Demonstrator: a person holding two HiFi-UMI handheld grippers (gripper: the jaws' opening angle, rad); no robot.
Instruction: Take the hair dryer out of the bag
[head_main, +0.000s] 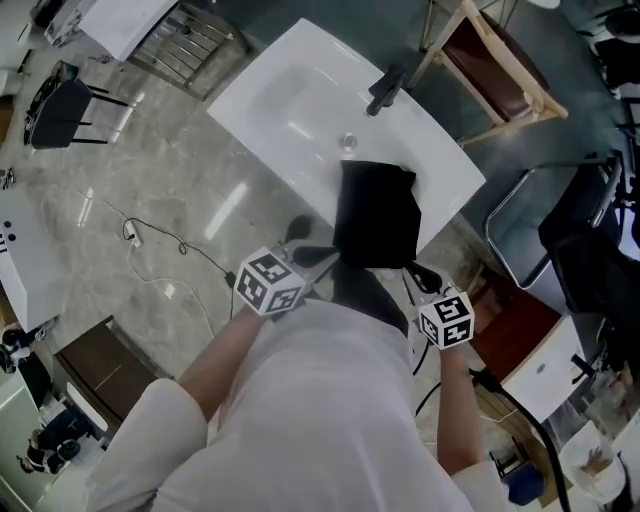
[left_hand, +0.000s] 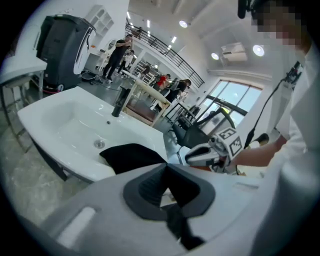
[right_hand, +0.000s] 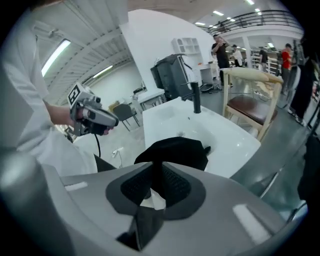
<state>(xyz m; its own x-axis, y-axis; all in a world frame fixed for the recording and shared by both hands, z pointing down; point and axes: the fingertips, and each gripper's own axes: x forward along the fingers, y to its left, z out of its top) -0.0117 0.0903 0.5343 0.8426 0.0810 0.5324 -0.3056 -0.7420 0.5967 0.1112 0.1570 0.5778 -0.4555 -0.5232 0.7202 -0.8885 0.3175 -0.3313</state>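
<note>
- Head view: the black bag (head_main: 375, 215) lies on the front rim of the washbasin (head_main: 290, 90), and its lower part hangs over that rim
- The hair dryer cannot be made out; only the bag's black cloth shows
- The person's body cuts off the bag's lower end and most of both arms
- The left gripper (head_main: 305, 245) is in front of the washbasin, just beside the bag's left edge; contact cannot be judged here
- The right gripper (head_main: 420, 275) is below the washbasin's front rim, by the bag's lower right corner
- Bare floor with a thin cable (head_main: 160, 240) lies to the left of the washbasin; a wooden chair (head_main: 500, 70) stands close on its right
- Left gripper view: the left gripper (left_hand: 169, 187) is clenched with nothing between its pads
- The bag (left_hand: 130, 156) sits on the near rim of the washbasin (left_hand: 60, 120), apart from the jaws
- The gripper's own body hides the bag's near part
- Right gripper view: the right gripper (right_hand: 156, 187) stands released by a narrow gap and grips nothing
- The bag (right_hand: 175, 152) lies ahead on the rim of the washbasin (right_hand: 230, 135), with its lower edge hidden behind the jaws
- The faucet (right_hand: 196, 97) stands at the washbasin's far side
</note>
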